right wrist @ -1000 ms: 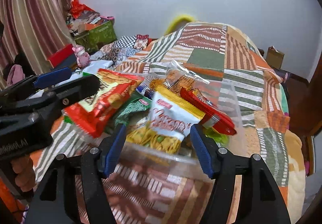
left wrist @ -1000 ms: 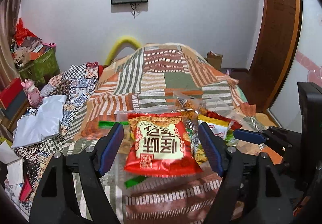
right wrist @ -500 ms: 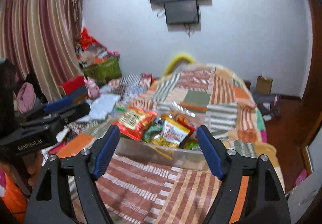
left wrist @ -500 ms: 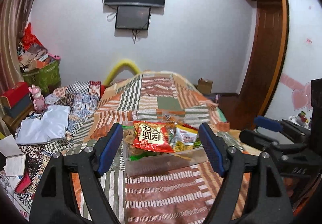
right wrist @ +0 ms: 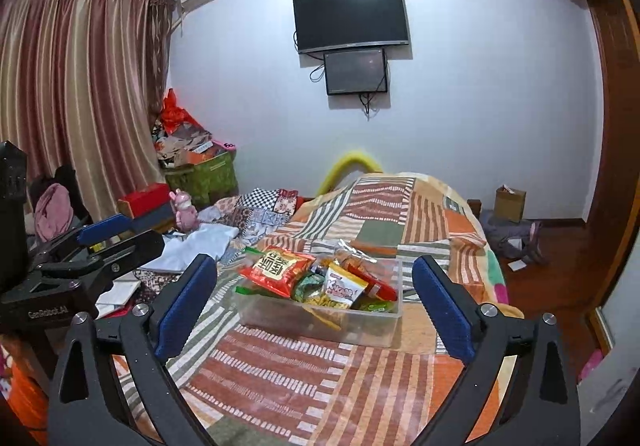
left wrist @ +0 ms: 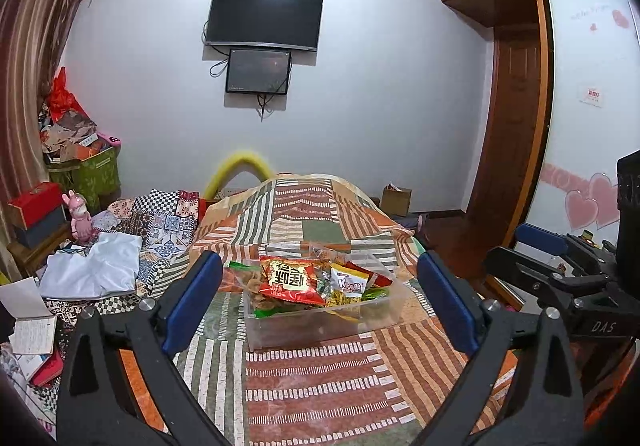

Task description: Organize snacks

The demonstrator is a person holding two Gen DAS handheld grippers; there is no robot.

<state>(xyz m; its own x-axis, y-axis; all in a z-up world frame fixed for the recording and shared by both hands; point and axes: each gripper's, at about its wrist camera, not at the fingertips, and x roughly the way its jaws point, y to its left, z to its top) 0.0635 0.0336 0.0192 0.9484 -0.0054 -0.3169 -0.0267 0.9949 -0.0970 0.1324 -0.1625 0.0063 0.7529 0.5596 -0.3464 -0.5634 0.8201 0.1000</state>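
A clear plastic bin (left wrist: 320,326) (right wrist: 320,322) sits on the striped bedspread, heaped with snack packets. A red packet with a yellow label (left wrist: 290,280) (right wrist: 278,268) lies on top at the left, a white and yellow packet (left wrist: 346,288) (right wrist: 342,290) beside it. My left gripper (left wrist: 320,302) is open and empty, well back from the bin. My right gripper (right wrist: 316,302) is open and empty too, also back from it. The right gripper shows at the right edge of the left wrist view (left wrist: 548,266), the left gripper at the left edge of the right wrist view (right wrist: 104,242).
The patchwork bed (left wrist: 320,386) fills the foreground. Clothes, papers and boxes (left wrist: 80,270) clutter its left side, with a pink toy rabbit (right wrist: 185,210). A wooden wardrobe and door (left wrist: 516,149) stand at the right. A TV (left wrist: 264,18) hangs on the far wall.
Both grippers have pulled back and up from the bin. The snacks, close between the fingers a second ago, are now small and farther off. Both stay open.
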